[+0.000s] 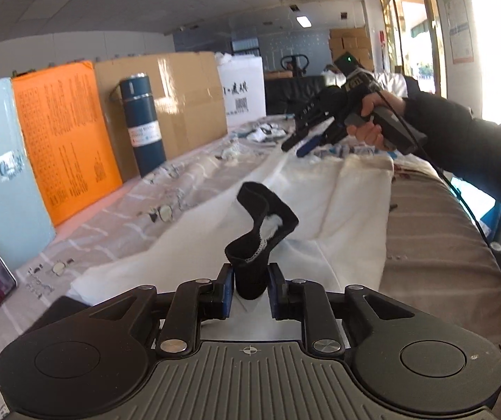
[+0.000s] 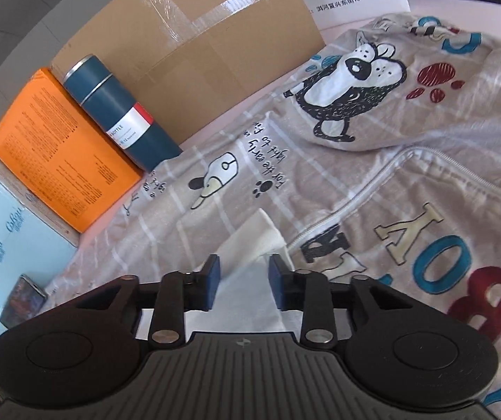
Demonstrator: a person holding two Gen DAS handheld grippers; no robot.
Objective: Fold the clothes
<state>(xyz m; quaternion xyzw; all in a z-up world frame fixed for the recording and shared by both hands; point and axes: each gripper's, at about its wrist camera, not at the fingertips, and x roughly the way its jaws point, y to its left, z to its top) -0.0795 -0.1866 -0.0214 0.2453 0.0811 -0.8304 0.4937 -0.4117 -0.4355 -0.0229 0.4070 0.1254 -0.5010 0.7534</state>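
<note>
My left gripper (image 1: 250, 281) hung low over the white garment (image 1: 341, 210), and a black sock (image 1: 262, 224) stood up between its blue pads (image 1: 227, 288) — curled, with a bit of white lining showing at its fold. There was a sliver of daylight on both sides of the sock's lower end, so I called those jaws parted, not pinching. The white garment lay spread flat on the printed bedsheet (image 1: 432, 245), running away from me toward the far end.

Off to the right in that view, a hand (image 1: 369, 122) in a dark sleeve (image 1: 460, 140) gripped the other tool's handle, its tips pointing down at the far edge of the cloth.

From the right wrist, my right gripper (image 2: 245, 278) sat with its pads apart, a corner of the white cloth (image 2: 250, 241) lying between and under them — not clamped. The sheet (image 2: 408, 182) showed a cartoon dog (image 2: 352, 87) and big letters. Along the edge stood a blue bottle (image 2: 120, 112), an orange box (image 2: 57, 147), and a cardboard box (image 2: 215, 42); a phone (image 2: 22, 301) lay nearby.
</note>
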